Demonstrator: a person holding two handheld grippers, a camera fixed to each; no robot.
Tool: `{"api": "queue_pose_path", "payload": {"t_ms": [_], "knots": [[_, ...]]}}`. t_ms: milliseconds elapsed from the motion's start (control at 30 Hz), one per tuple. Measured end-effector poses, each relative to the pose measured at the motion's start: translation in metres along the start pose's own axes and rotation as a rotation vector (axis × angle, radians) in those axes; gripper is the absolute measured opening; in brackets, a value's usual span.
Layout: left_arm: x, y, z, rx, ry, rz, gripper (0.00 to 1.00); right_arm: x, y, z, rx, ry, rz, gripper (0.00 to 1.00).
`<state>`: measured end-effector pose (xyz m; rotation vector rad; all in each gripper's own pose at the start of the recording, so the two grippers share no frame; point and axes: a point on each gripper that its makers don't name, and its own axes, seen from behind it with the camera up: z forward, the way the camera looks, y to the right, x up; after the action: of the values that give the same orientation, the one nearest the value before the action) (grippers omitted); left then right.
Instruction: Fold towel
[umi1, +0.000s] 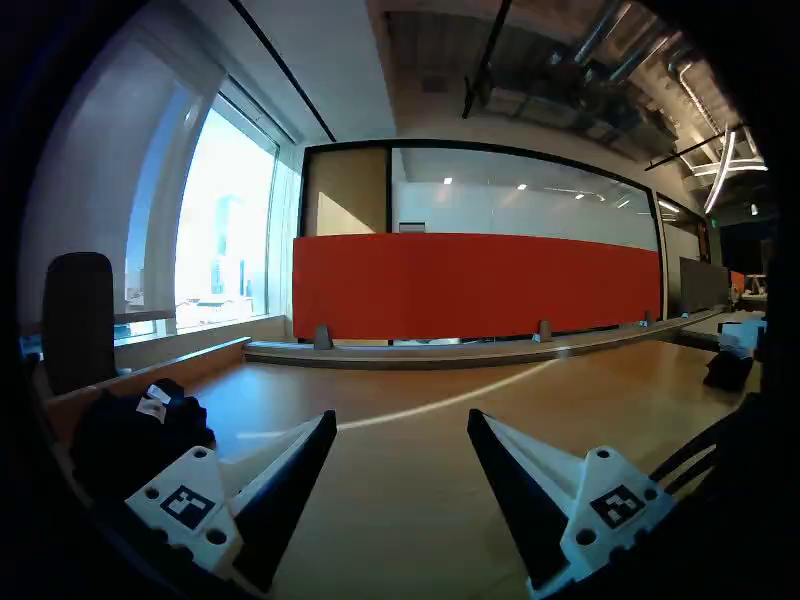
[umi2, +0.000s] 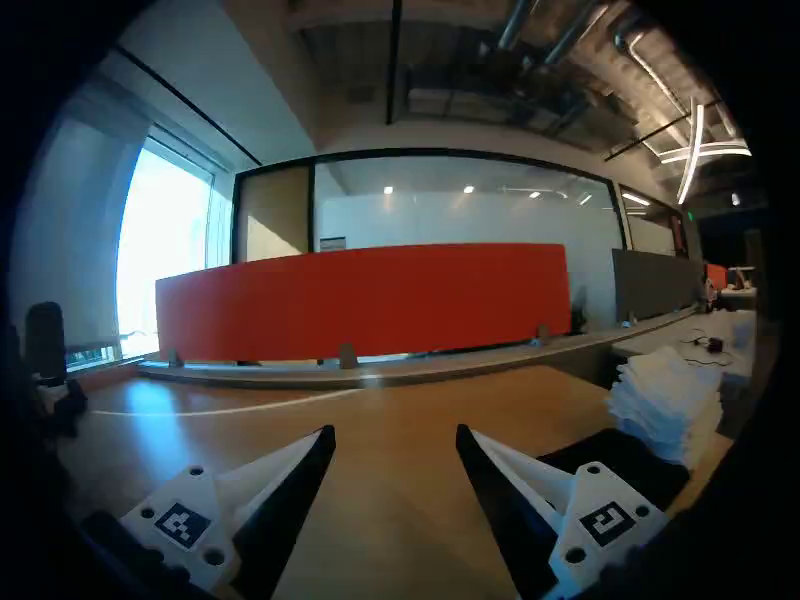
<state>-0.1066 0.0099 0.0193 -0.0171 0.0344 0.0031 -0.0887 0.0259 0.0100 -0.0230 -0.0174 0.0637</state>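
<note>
Left gripper view: left gripper (umi1: 401, 414) low in the foreground, jaws spread wide with nothing between them, white fingers with dark inner faces, each bearing a square marker. Wooden table (umi1: 420, 500) beneath and ahead, its surface bare between the fingers. Black bundle (umi1: 140, 435) with a white tag (umi1: 155, 400) on the table just beside the finger on the view's left. Dark chair back (umi1: 80, 315) behind it, bright window (umi1: 225, 235) beyond. Red partition (umi1: 475, 285) along the table's far edge. Small dark and white items at the far right edge, too small to tell.

Right gripper view: right gripper (umi2: 395, 429) likewise low, jaws spread, pinching nothing, held over the same wooden table. Stack of white towels (umi2: 665, 400), folded, on the table at the view's right, apart from both fingers. Black mat (umi2: 620, 455) flat on the table near the stack, partly behind the finger on that side. Red partition and window again in the background.
</note>
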Motion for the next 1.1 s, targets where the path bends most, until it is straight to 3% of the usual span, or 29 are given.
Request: {"api": "queue_pose_path", "payload": {"t_ms": [1100], "knots": [[0.000,0.000,0.000,0.000,0.000,0.000,0.98,-0.013,-0.026,-0.006,0.033,0.014,-0.077,0.93]]}}
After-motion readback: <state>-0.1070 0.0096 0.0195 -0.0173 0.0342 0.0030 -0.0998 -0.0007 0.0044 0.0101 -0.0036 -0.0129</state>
